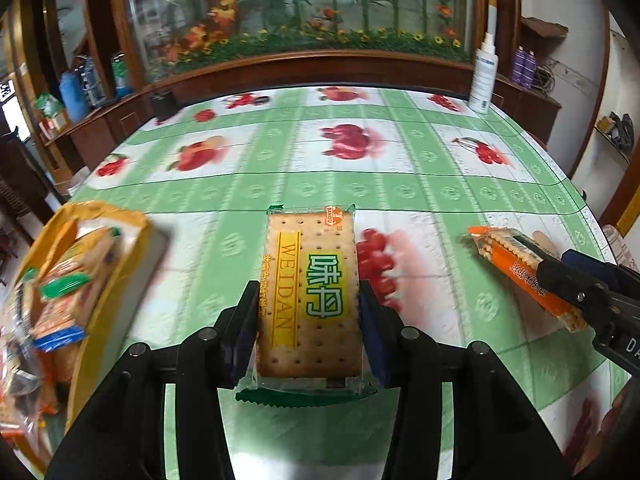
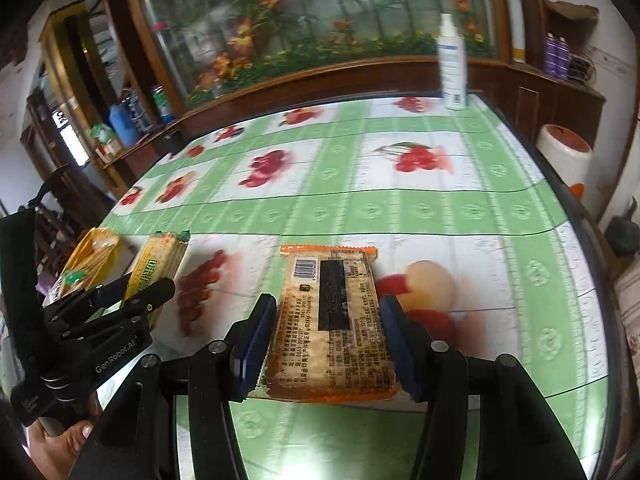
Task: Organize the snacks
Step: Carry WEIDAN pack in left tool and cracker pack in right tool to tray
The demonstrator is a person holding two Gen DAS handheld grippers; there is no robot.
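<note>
- We see a desk (image 1: pixel 400 184) covered with a green and white cloth printed with red fruit; we place everything relative to this desk.
- Above the near middle of the desk, our left gripper (image 1: pixel 308 320) is clenched on a green cracker packet (image 1: pixel 310 300), its blue pads pressing the packet's two long sides.
- The green cracker packet lies flat between the fingers, printed face up, showing yellow and green lettering and a pale dotted cracker.
- At the desk's left edge stands a yellow snack bag (image 1: pixel 96 248), open at the top, with more cracker packets inside; the picture is blurred there.
- Toward the desk's right side, our right gripper (image 2: pixel 326 332) is grasping an orange cracker packet (image 2: pixel 332 320), held by its long sides.
- In the right wrist view that orange packet shows its back, with a barcode, small print and a dark panel.
- In the same view the left gripper (image 2: pixel 132 300) appears toward the desk's left, beside the snack bag (image 2: pixel 90 256).
- At the desk's far right corner stands a white spray bottle (image 1: pixel 484 76), upright.
</note>
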